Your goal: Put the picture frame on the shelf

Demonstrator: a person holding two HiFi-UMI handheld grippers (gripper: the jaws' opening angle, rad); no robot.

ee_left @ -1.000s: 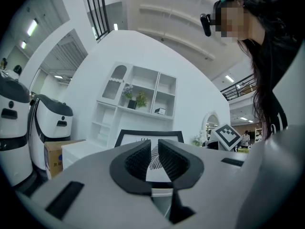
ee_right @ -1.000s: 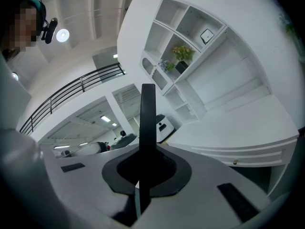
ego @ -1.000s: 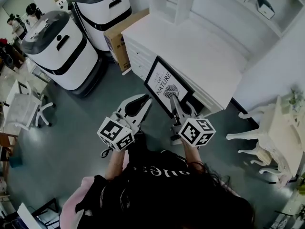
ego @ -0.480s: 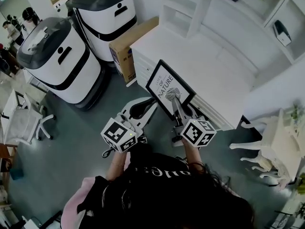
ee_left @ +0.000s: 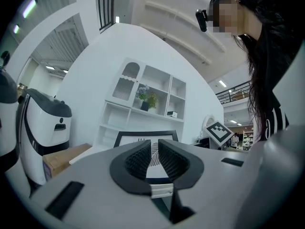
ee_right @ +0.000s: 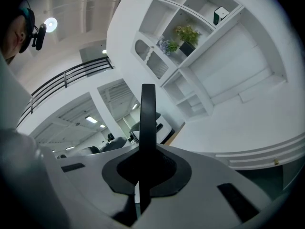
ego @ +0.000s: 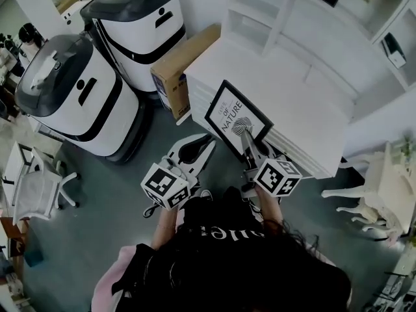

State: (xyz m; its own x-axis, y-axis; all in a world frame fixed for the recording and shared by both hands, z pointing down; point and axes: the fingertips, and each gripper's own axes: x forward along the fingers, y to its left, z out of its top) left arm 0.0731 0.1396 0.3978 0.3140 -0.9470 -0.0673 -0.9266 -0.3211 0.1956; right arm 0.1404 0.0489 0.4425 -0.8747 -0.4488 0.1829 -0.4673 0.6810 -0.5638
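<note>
— Where's the picture frame (ego: 239, 117)?
— Upright, clamped by its edge in the right gripper (ego: 247, 140), at the near edge of the white counter (ego: 292, 93).
— And the shelf (ego: 281, 12)?
— Straight ahead, past the counter. The left gripper (ego: 200, 147) sits alongside, jaws apart and empty.

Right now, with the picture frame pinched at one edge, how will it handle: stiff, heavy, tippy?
Probably stiff: the picture frame looks flat though the right gripper is shut on one edge only. Likely light, since that single pinch carries it. Edge-on in the right gripper view it looks thin, so stood upright it may tip.
</note>
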